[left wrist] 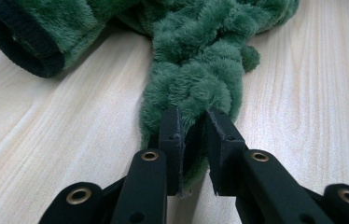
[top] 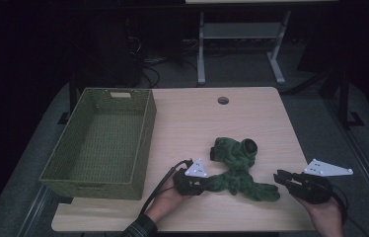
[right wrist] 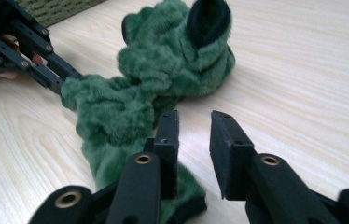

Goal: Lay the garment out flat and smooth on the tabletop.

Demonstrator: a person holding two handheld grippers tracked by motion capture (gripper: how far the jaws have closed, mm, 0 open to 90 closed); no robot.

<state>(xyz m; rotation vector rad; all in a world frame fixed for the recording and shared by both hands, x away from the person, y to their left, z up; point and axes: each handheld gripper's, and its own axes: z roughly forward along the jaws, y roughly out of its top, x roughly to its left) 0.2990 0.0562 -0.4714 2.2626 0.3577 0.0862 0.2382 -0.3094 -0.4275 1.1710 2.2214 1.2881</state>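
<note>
Lying near the table's (top: 271, 123) front edge, the green sock (top: 237, 170) is pinched by the left hand-held gripper (top: 203, 186); the right hand-held gripper (top: 277, 176) is parted narrowly beside it, touching nothing.

No legible text, label, brand, number or sign appears on any surface in the high view, the left gripper view or the right gripper view.
</note>
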